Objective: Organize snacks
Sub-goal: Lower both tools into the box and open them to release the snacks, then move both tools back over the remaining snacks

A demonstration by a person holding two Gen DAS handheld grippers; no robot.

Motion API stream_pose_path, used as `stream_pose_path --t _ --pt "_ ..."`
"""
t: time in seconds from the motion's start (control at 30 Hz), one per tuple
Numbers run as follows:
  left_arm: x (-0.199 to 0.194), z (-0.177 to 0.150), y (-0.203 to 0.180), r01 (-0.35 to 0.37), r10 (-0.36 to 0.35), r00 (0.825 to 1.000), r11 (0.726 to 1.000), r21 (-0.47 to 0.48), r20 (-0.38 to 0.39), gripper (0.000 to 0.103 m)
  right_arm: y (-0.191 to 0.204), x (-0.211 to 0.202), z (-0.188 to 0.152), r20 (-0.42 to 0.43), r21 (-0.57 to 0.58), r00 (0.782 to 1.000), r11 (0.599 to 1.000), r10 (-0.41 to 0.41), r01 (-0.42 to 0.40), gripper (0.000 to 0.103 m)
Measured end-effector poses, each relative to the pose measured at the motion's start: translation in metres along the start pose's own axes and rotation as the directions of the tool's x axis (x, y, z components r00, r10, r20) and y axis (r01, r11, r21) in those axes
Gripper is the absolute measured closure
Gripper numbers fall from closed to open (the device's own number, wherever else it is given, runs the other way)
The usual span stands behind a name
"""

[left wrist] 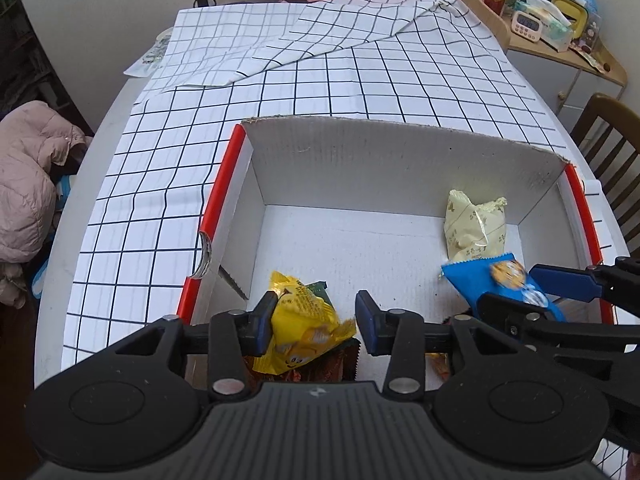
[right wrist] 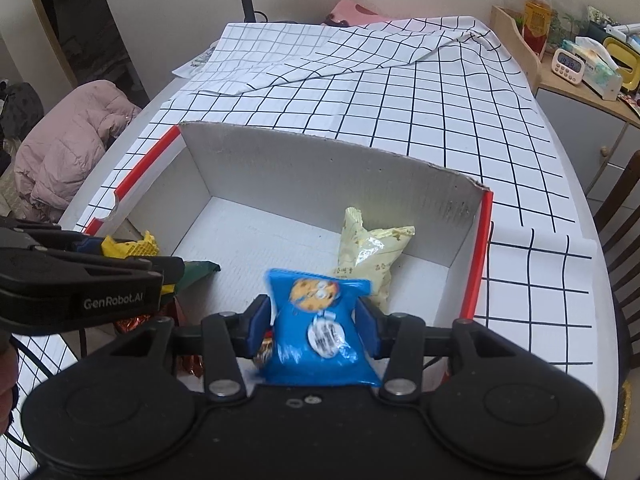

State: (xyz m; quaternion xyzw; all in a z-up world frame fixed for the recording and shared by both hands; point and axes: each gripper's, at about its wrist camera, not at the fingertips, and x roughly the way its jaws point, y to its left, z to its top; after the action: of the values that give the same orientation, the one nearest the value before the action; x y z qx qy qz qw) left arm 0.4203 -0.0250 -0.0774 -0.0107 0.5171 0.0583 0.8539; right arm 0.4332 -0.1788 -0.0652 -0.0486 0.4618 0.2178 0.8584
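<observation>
A white cardboard box (left wrist: 400,132) (right wrist: 320,148) with red edges stands open on the checked cloth. A cream packet (left wrist: 474,226) (right wrist: 368,252) lies at its far right. My left gripper (left wrist: 316,314) (right wrist: 132,256) hangs low over the box's near left. A yellow snack packet (left wrist: 304,320) (right wrist: 128,246) sits between its jaws, against the left pad and just off the right one. My right gripper (right wrist: 314,316) (left wrist: 512,286) has both pads against a blue cookie packet (right wrist: 320,332) (left wrist: 480,280), which looks blurred. A green packet (left wrist: 320,288) (right wrist: 200,268) and brown wrappers (right wrist: 132,324) lie under the left gripper.
The grid tablecloth (left wrist: 360,68) is folded back at the far end. A wooden chair (left wrist: 608,148) stands at the right. A shelf with a clock (left wrist: 528,24) and clutter is behind it. A pink jacket (left wrist: 32,176) lies left of the table.
</observation>
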Motion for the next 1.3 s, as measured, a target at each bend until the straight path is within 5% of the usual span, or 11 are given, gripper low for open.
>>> stream_pose_path --t 0.27,0.4,0.8,1.17,1.3 --pt "-0.020 0.000 0.003 0.023 -0.022 0.999 0.999 -0.027 0.041 0.053 0.000 -0.018 -0.002 0.036 -0.011 0.999 1.000 -0.004 0.004 0.041" --pt "-0.035 -0.005 0.004 0.042 -0.039 0.996 0.999 -0.034 0.079 0.042 -0.001 -0.031 -0.005 0.056 -0.005 0.998 1.000 -0.016 0.017 0.030" --pt "-0.088 -0.027 0.006 0.101 -0.102 0.982 0.995 0.012 0.161 0.042 0.018 -0.087 -0.023 0.136 -0.009 0.990 0.999 -0.044 0.046 0.012" --pt "-0.143 -0.064 0.026 0.151 -0.157 0.961 0.988 0.043 0.226 0.039 0.047 -0.143 -0.050 0.208 -0.008 0.978 0.999 -0.032 0.034 0.005" --pt "-0.162 -0.084 0.034 0.168 -0.176 0.951 0.984 0.055 0.252 0.029 0.057 -0.159 -0.064 0.224 0.001 0.974 1.000 -0.019 0.019 0.002"
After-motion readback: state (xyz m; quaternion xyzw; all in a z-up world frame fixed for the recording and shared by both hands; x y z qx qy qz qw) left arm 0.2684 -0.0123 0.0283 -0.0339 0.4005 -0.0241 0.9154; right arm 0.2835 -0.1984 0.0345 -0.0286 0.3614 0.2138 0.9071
